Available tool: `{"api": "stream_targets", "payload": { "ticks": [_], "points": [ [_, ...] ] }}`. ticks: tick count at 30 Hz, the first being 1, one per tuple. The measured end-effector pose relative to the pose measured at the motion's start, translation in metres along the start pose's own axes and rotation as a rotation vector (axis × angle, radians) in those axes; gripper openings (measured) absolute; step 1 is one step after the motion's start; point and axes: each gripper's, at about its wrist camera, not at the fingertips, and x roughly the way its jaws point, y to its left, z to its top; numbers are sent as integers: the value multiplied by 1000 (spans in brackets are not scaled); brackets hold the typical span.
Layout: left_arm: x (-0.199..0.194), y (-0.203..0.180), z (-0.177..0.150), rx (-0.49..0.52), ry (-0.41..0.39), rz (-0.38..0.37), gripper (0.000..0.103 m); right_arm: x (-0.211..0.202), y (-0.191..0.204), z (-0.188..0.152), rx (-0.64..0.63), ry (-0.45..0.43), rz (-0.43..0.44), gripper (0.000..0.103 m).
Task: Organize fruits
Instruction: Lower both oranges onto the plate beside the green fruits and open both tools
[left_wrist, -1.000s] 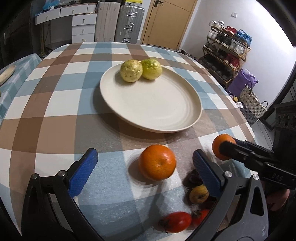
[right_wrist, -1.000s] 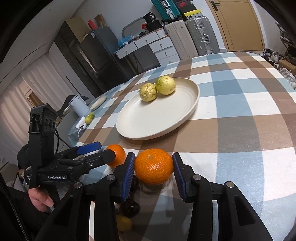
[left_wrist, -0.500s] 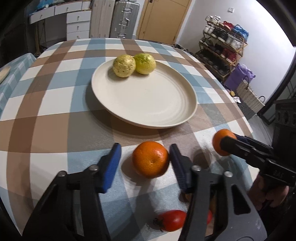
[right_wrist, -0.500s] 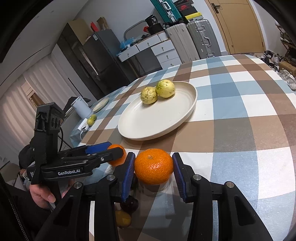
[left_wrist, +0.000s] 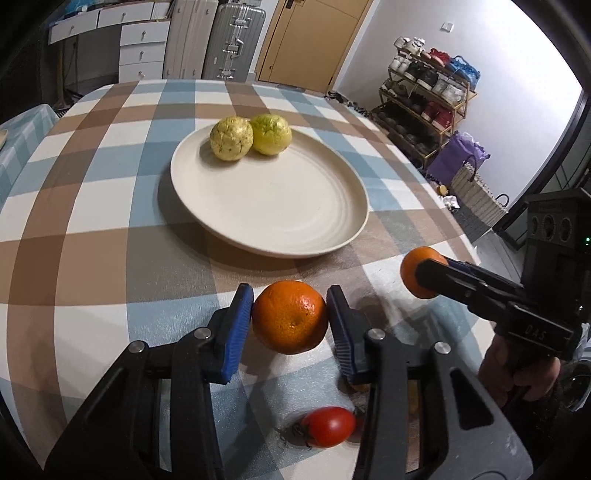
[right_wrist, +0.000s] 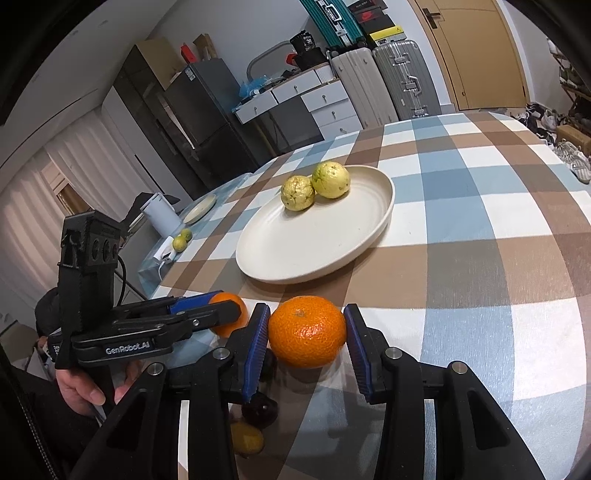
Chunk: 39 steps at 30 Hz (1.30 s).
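Observation:
A cream plate (left_wrist: 317, 210) sits mid-table with two yellow-green fruits (left_wrist: 232, 138) at its far edge; it also shows in the right wrist view (right_wrist: 280, 251). My left gripper (left_wrist: 290, 317) is shut on an orange (left_wrist: 290, 321) just above the cloth. My right gripper (right_wrist: 306, 332) is shut on a second orange (right_wrist: 307, 331), held above the table near the plate's front rim. In the left wrist view the right gripper's orange (left_wrist: 413, 271) shows at the right.
A red tomato (left_wrist: 327, 426) lies on the checked cloth below my left gripper. A dark fruit (right_wrist: 260, 408) and a small yellow fruit (right_wrist: 246, 437) lie below my right gripper. The table edge runs close on the right (left_wrist: 465, 236).
My left gripper moved forward around the loose orange and closed on it. The right gripper kept its orange and barely moved.

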Motion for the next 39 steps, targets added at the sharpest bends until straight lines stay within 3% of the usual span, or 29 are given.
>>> {"api": "stream_targets", "payload": {
  "ticks": [11, 19, 31, 39],
  "points": [
    [-17, 18, 46, -11, -78, -4, 38, 4, 4, 35, -24, -44, 29, 42],
    [-3, 45, 93, -38, -95, 7, 38, 38, 11, 56, -53, 20, 47, 42],
    [49, 77, 145, -47, -4, -57, 38, 106, 36, 78, -114, 141, 73, 42],
    [73, 85, 154, -53, 30, -96, 38, 136, 45, 93, -75, 190, 85, 42]
  ]
}}
